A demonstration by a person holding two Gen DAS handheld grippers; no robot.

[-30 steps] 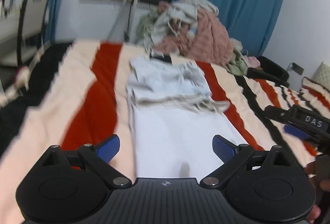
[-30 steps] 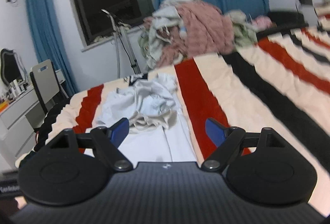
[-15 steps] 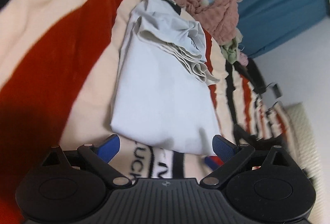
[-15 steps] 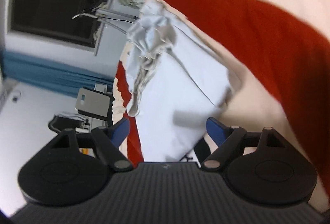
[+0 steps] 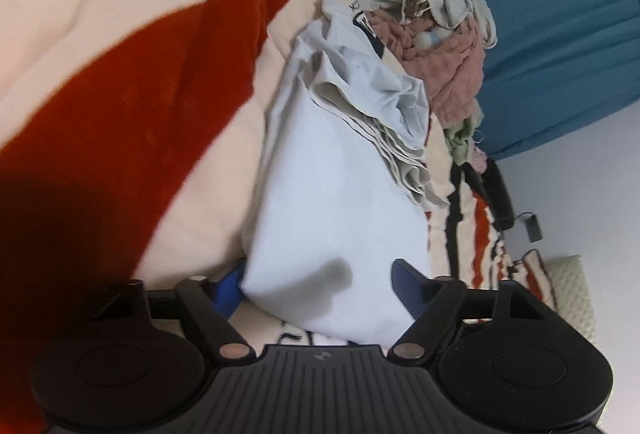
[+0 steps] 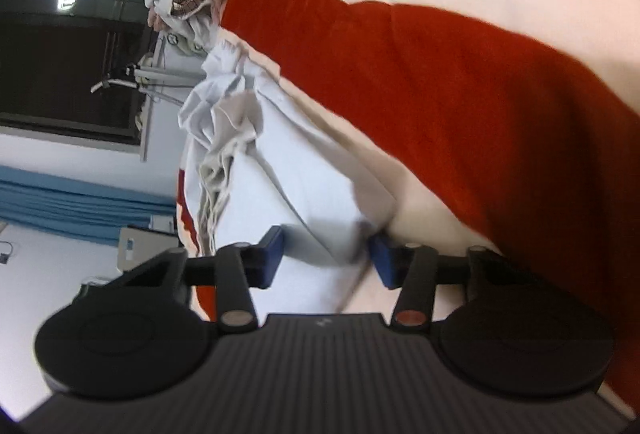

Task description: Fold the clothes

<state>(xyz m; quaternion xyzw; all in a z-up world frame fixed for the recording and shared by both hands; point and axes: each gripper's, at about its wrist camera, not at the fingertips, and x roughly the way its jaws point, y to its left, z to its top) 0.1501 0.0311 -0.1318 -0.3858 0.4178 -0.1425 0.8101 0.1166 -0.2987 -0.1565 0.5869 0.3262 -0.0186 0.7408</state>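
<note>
My left gripper and right gripper each sit spread around a near corner of the white garment on the striped blanket, neither yet pinching. It lies as a narrow panel, far end bunched, so I judge it part-folded; an unfolded clothes pile remains beyond. The corners under my fingers are blurred.

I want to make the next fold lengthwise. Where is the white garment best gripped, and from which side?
Probably the white garment is best gripped at its two near corners, approached from the near hem. That end lies flat and smooth, while the far end is bunched. The left gripper and right gripper already straddle it, open.
</note>
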